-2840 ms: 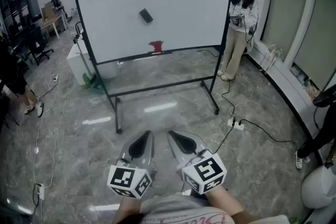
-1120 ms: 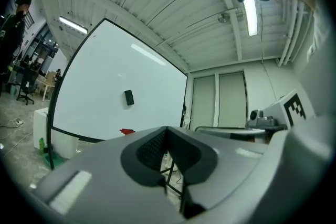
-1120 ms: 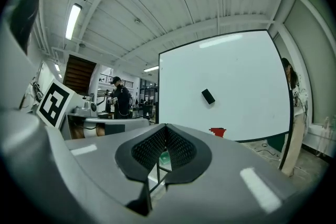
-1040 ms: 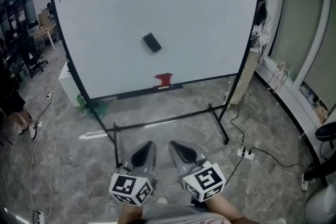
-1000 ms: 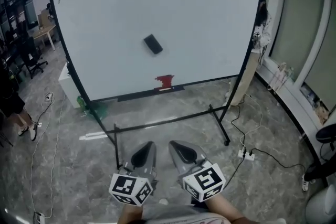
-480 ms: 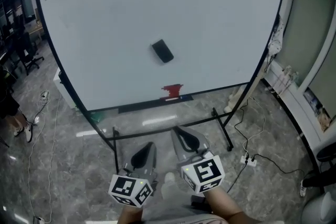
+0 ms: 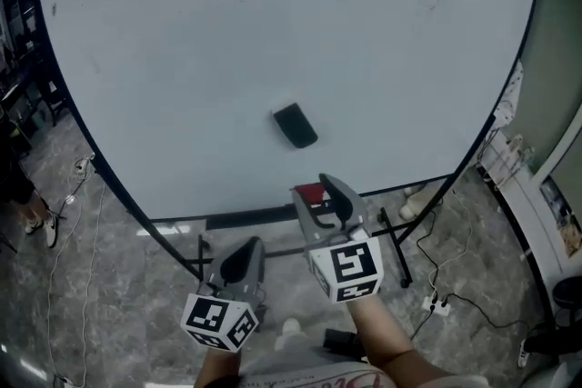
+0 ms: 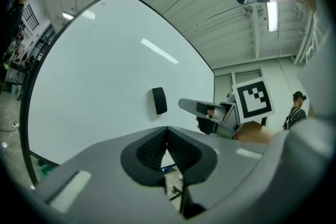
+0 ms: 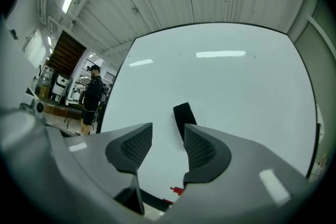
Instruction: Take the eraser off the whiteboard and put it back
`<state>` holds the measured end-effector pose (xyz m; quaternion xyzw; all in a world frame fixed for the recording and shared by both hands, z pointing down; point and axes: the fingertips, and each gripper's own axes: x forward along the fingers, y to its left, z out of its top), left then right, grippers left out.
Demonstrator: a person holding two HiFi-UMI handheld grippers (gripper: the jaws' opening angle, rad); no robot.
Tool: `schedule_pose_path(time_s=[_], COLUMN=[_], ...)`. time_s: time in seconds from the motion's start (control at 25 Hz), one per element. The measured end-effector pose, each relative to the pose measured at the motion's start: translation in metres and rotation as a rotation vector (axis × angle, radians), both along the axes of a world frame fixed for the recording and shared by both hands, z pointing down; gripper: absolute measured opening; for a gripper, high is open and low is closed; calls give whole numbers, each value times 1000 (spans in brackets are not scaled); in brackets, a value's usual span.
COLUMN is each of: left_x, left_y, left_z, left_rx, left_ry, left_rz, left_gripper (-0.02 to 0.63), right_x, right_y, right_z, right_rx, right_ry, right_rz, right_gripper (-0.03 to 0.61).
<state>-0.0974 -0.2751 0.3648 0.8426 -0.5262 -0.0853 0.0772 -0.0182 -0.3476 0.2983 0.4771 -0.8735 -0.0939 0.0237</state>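
Head view: step in hand looks like the reach for the eraser; no grip yet. To do it well, I'd keep the left gripper low & near the body, out of the way, and work w/ the right gripper alone. It's raised further fwd, in line w/ a red item on the board's bottom ledge. In the right gripper view the eraser sits off-centre, behind the tip of the right-hand pad, so prob. best to slide sideways till it's centred btw the pads. Then roll to match its tilt, come in square to the whiteboard, and clamp on the long sides before pulling straight off. It's likely magnetic, so a skewed pull could make it slip. Jaws: left gripper's pads are pressed together, nothing btw them. Right gripper's jaws have just been opening; they stand moderately apart w/ only bare board showing in the gap, touching nothing. Eraser is stuck tilted on the whiteboard's lower middle, above the red item, clear of both grippers.
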Motion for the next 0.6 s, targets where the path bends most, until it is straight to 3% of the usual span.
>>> schedule_pose_path(time_s=[0.28, 0.6], left_x=[-10, -18], left_y=[-72, -116], left_z=[-4, -7], left_rx=[-1, -1], left_ry=[-3, 2], left_rz=[-42, -56], left_gripper=[-2, -2], right_x=[-17, -33], right_y=[-87, -129], right_z=[-12, -16], right_rx=[95, 165], right_ry=[161, 259], right_rz=[66, 126], right_gripper=[223, 249])
